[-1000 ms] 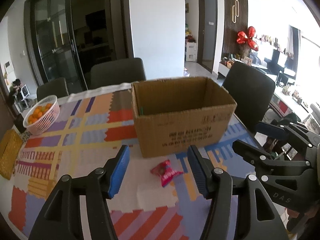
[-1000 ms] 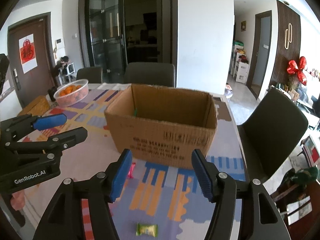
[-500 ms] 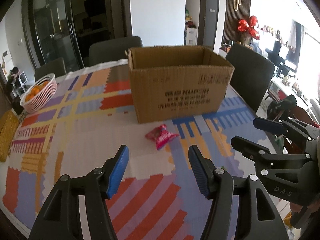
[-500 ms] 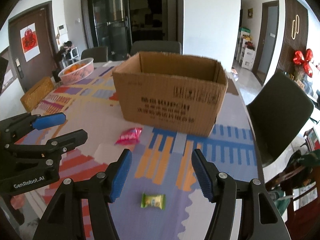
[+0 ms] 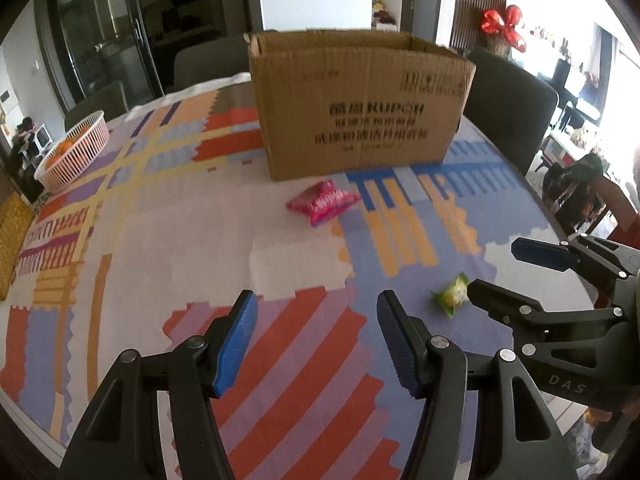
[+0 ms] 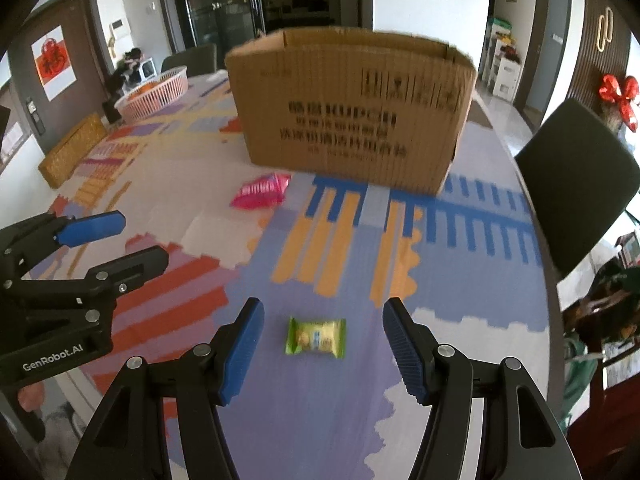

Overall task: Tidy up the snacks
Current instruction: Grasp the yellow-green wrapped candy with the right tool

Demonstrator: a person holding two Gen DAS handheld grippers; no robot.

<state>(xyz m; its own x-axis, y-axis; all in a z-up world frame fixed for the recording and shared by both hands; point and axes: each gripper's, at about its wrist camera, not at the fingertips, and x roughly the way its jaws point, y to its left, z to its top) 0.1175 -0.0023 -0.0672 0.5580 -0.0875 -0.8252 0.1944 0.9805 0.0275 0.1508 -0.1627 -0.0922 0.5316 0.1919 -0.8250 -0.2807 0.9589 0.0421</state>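
Right wrist: green snack (image 6: 316,337) between parted right claw (image 6: 322,344) pads.

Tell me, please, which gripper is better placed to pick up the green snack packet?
The right gripper: the green packet lies directly between its open jaws, while the left gripper sits off to the side.

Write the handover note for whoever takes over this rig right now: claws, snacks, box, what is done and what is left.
Left claw: open, empty, over bare tablecloth, the pink snack packet well ahead of it.
Right claw: open, empty, the green snack packet lying on the table between its fingers, not yet gripped.
Cardboard box: upright and open-topped at the far side of the table; its inside is not visible from either view.
Done: nothing that can be confirmed; both packets lie loose on the cloth.
Left: probably close the right claw on the green packet, fetch the pink one with the left, and put both into the box.
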